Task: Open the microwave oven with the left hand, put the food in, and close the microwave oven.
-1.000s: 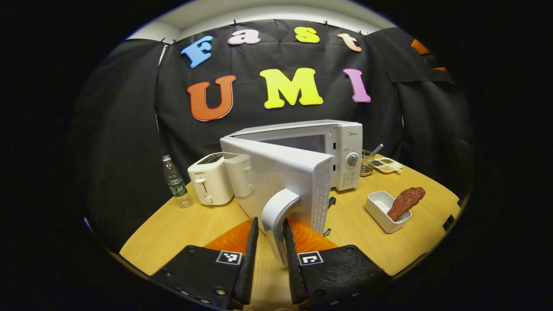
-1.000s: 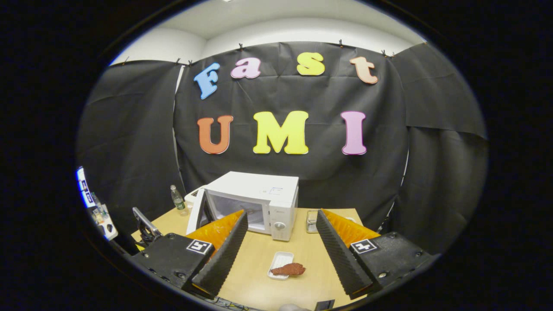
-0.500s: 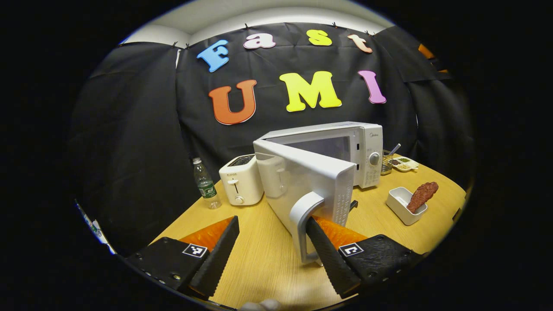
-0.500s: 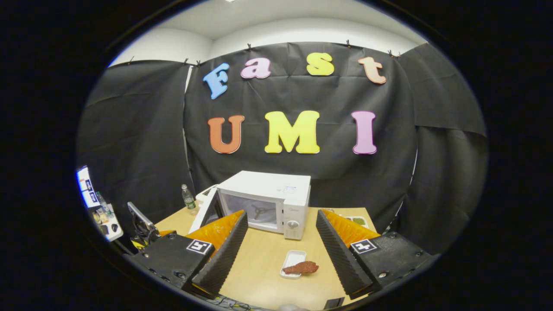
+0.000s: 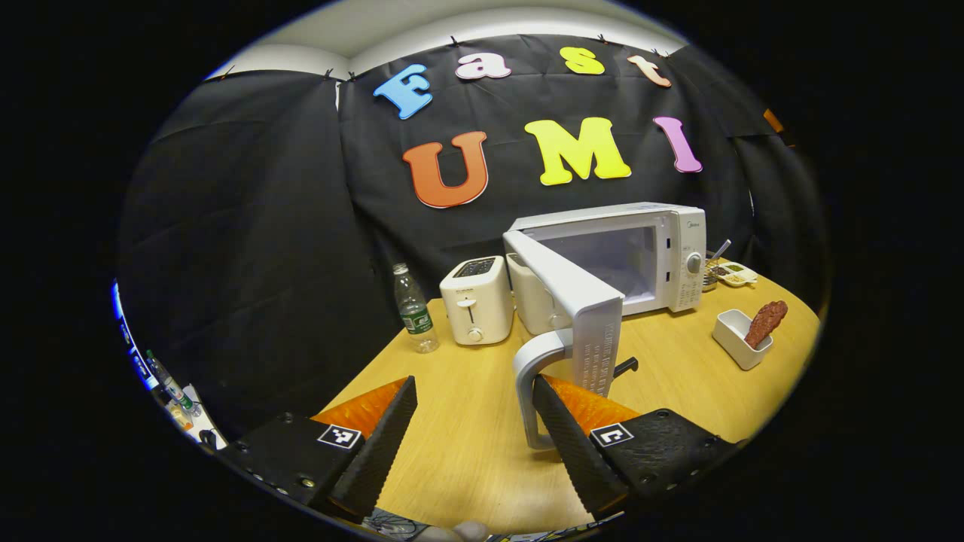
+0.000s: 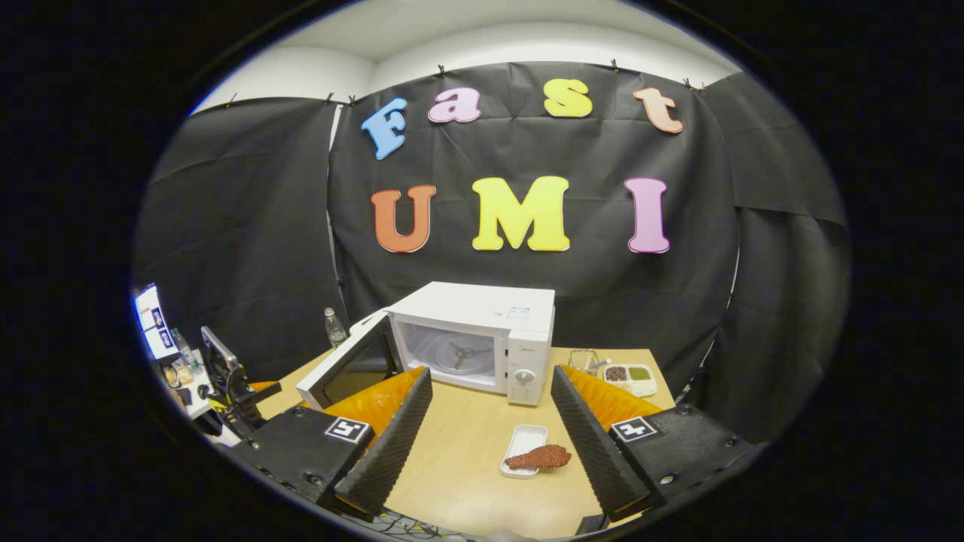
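microwave door (image 5: 576, 301) open (wide), food (image 6: 538, 457) outside

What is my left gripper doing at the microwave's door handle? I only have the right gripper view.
Observer: The left gripper is open. The white curved door handle stands between its fingers, hard by one black ribbed finger and well apart from the other.
Operator: Is it pressing on the handle?
Observer: I cannot tell whether that finger touches it, but the two fingers are not clamped on it.
Operator: Is anything behind the open door?
Observer: A white toaster stands on the wooden table just beyond the white microwave door, beside a clear plastic bottle.
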The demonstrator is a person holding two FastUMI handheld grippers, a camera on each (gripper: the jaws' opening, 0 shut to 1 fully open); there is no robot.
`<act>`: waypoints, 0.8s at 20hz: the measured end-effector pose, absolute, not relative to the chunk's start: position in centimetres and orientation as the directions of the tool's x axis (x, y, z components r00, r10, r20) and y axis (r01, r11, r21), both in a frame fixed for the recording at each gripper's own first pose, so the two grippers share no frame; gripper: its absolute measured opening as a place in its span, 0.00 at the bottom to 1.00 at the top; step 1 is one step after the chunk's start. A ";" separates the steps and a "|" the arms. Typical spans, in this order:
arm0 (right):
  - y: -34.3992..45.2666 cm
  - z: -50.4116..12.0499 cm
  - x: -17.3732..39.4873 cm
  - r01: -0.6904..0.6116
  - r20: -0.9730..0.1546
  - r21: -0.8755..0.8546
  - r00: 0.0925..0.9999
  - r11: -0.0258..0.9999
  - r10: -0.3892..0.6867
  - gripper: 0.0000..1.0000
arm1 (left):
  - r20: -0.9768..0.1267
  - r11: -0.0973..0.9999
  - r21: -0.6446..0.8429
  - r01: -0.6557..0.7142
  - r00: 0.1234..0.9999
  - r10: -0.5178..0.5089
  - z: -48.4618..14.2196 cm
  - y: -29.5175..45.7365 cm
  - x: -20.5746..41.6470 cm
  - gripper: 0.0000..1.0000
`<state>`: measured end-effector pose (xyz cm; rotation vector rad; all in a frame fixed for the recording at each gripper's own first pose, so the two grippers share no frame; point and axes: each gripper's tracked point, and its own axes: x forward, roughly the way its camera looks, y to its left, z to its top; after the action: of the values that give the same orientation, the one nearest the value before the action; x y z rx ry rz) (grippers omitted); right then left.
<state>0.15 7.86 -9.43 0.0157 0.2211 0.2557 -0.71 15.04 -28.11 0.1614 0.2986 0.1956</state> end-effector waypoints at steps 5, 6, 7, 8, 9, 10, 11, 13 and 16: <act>6.2 -13.3 1.5 -0.212 -0.248 0.048 0.944 0.976 0.218 0.94 | -0.275 0.946 0.206 -0.249 0.913 0.301 -27.4 19.3 -2.5 0.95; 5.7 -14.2 1.7 -0.205 -0.262 0.048 0.942 0.978 0.210 1.00 | -0.271 0.945 0.208 -0.254 0.913 0.305 -27.1 19.6 -2.9 0.94; 5.2 -15.1 2.0 -0.203 -0.268 0.048 0.941 0.978 0.208 0.94 | -0.268 0.944 0.212 -0.252 0.914 0.305 -26.8 19.6 -3.3 0.95; 4.6 -16.3 2.3 -0.197 -0.285 0.049 0.937 0.979 0.202 0.94 | -0.266 0.944 0.215 -0.252 0.914 0.305 -26.6 19.6 -3.7 0.95; 3.8 -17.6 2.6 -0.193 -0.296 0.056 0.934 0.980 0.201 0.94 | -0.270 0.945 0.208 -0.251 0.914 0.302 -26.3 19.4 -4.2 0.95; 3.0 -19.0 3.0 -0.181 -0.318 0.062 0.928 0.981 0.192 1.00 | -0.268 0.949 0.196 -0.248 0.917 0.295 -25.9 18.8 -4.7 0.95; 2.1 -20.7 3.3 -0.168 -0.345 0.071 0.921 0.983 0.182 0.94 | -0.262 0.952 0.184 -0.243 0.922 0.286 -25.3 18.2 -5.0 0.95; 0.7 -24.2 3.6 -0.149 -0.400 0.100 0.899 0.984 0.177 0.94 | -0.252 0.962 0.158 -0.223 0.933 0.257 -24.2 16.1 -5.1 0.95; -0.4 -29.4 4.1 -0.147 -0.491 0.150 0.847 0.978 0.203 1.00 | -0.234 0.974 0.136 -0.182 0.949 0.210 -22.5 12.9 -4.4 0.95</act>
<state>4.10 -0.39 -29.37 0.1085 0.5289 0.1849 -4.43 12.90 -22.52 0.1131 0.2501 0.2002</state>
